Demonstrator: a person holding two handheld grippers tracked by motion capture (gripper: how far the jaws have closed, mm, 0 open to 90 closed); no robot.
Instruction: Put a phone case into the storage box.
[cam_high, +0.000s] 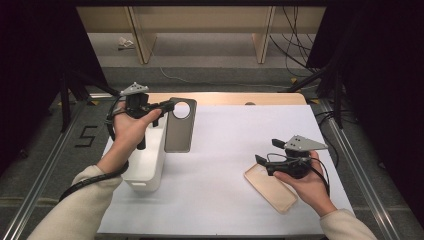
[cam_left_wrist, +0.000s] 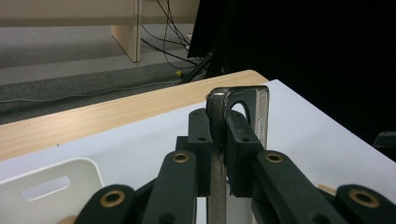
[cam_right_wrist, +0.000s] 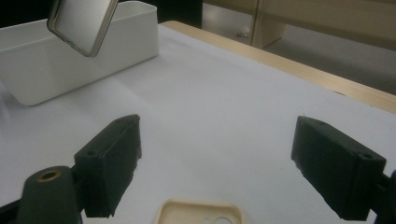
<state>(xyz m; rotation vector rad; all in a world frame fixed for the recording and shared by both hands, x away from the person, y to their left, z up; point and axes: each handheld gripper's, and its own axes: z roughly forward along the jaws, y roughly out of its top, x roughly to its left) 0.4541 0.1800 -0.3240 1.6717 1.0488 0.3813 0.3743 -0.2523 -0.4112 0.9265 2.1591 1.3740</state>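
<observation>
Starting nearest the person: the right gripper (cam_high: 264, 166) rests with jaws spread wide, nothing between them, poised over the beige phone case (cam_high: 270, 188), which lies flat on the white table cover (cam_high: 225, 165); this item appears untouched. Farther off, the left gripper (cam_high: 169, 106) has its jaws clenched on the edge of the dark grey phone case (cam_high: 180, 127), held aloft just beside the white bin (cam_high: 147, 160). Judged status: one case lifted, not deposited; the second awaits pickup.
</observation>
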